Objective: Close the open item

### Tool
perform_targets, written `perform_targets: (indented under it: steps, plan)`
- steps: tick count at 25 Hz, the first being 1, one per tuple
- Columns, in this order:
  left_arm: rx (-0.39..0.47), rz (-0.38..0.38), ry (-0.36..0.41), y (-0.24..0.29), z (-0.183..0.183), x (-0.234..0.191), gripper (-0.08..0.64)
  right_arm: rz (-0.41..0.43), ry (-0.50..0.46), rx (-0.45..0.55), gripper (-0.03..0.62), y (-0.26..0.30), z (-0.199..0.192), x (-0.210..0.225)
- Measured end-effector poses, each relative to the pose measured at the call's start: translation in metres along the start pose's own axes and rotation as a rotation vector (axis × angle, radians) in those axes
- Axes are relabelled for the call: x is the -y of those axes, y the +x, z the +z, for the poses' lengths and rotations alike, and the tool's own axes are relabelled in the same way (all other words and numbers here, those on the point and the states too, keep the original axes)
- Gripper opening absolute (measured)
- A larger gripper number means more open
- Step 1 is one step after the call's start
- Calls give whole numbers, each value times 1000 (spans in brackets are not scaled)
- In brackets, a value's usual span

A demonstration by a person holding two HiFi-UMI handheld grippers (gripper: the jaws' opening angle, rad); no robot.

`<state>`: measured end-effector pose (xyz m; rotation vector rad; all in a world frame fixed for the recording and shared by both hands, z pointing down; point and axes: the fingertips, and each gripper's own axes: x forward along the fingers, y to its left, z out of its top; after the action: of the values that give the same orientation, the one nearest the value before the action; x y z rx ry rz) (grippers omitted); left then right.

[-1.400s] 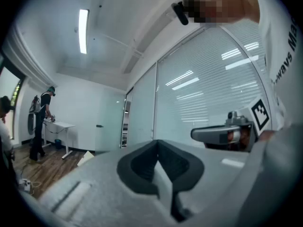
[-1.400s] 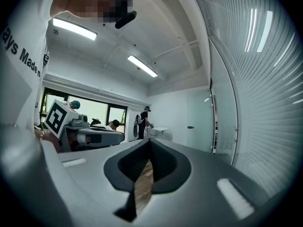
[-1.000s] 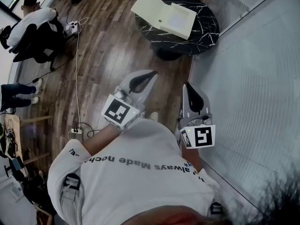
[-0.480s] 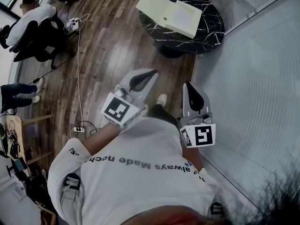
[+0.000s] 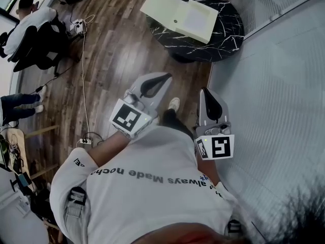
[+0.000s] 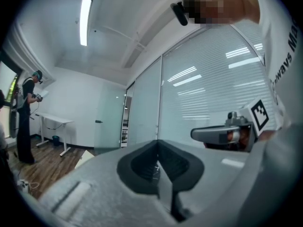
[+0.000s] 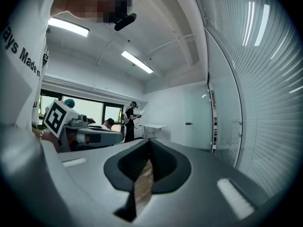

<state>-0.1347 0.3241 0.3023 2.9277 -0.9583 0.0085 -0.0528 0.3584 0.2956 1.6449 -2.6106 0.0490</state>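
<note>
An open cream box (image 5: 177, 17) lies on a round black marble table (image 5: 226, 37) at the top of the head view, its lid flipped out to the left. My left gripper (image 5: 165, 78) is held level in front of the torso and points toward the table, well short of it. Its jaws are shut with nothing between them (image 6: 157, 143). My right gripper (image 5: 204, 93) hangs beside it on the right, also shut and holding nothing (image 7: 149, 143). Neither gripper touches the box.
A glass wall with blinds (image 5: 274, 85) runs along the right, close to the right gripper. The person's shoe (image 5: 173, 104) shows on the wooden floor between the grippers. A cable and a power strip (image 5: 83, 141) lie at left. Seated people (image 5: 30, 27) are at far left.
The person has stepped forward and a shoe now shows between the grippers. The table and box have shifted slightly in the view. Both grippers keep their pose and stay shut.
</note>
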Motion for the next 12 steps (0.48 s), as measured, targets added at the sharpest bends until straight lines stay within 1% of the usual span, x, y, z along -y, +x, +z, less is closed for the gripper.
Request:
perform_targets:
  steps: [8, 12]
  plan:
    - [-24, -5, -18, 101, -2, -21, 3, -2, 27, -24, 2, 37, -12, 89]
    - [-32, -7, -25, 149, -5, -25, 3, -19, 9, -35, 2, 50, -19, 135]
